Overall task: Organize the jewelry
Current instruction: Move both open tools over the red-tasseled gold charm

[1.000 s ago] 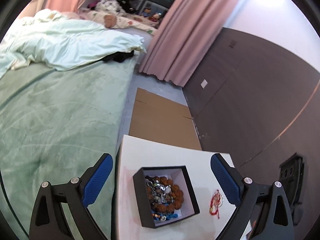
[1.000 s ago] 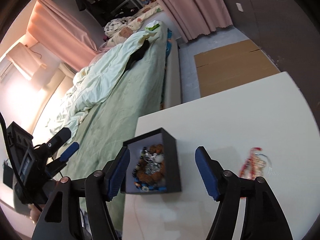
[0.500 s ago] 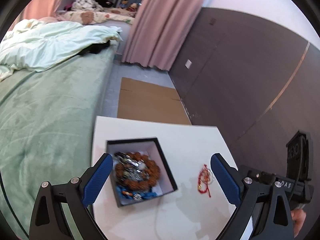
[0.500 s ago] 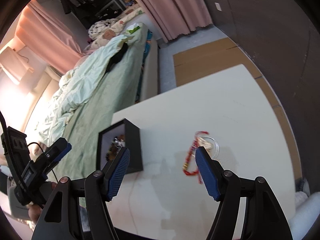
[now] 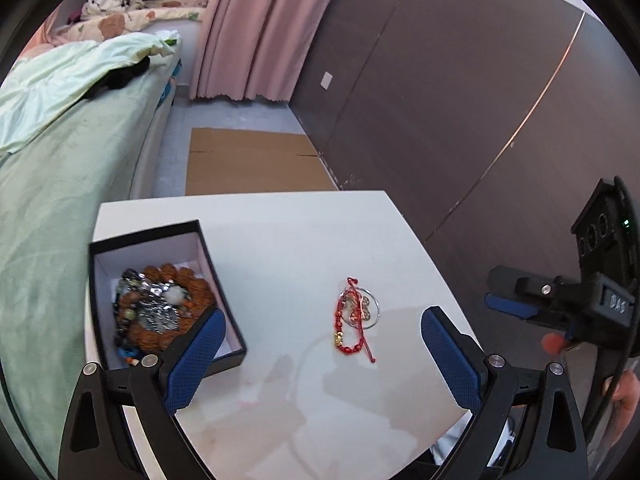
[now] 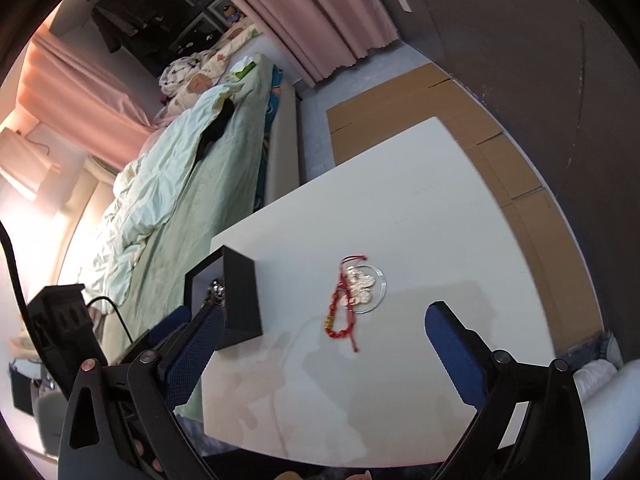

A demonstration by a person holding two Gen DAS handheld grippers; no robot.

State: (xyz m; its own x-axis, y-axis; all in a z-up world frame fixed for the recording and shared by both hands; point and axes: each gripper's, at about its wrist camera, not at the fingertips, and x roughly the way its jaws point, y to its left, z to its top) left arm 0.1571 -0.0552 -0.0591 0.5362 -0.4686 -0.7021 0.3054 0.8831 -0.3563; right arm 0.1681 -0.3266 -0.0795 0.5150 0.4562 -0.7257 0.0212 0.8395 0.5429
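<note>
beside the bed, a white surface (image 5: 280, 248) is carrying a black box (image 5: 224, 308) already holding beads, while a red bracelet (image 6: 340, 312) is lying loose nearby. both the left tongs (image 5: 320, 356) and right tongs (image 6: 320, 348) are hovering spread wide and empty, seemingly lining up to lift it.

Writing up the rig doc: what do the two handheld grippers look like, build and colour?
Both match: the left gripper and right gripper have black angular finger frames with triangular cut-outs and silver screws, tipped with blue textured pads. The right unit's black body carries white lettering, a small green light and a black cable. The holder's fingers are bare; no sleeve is visible.
</note>
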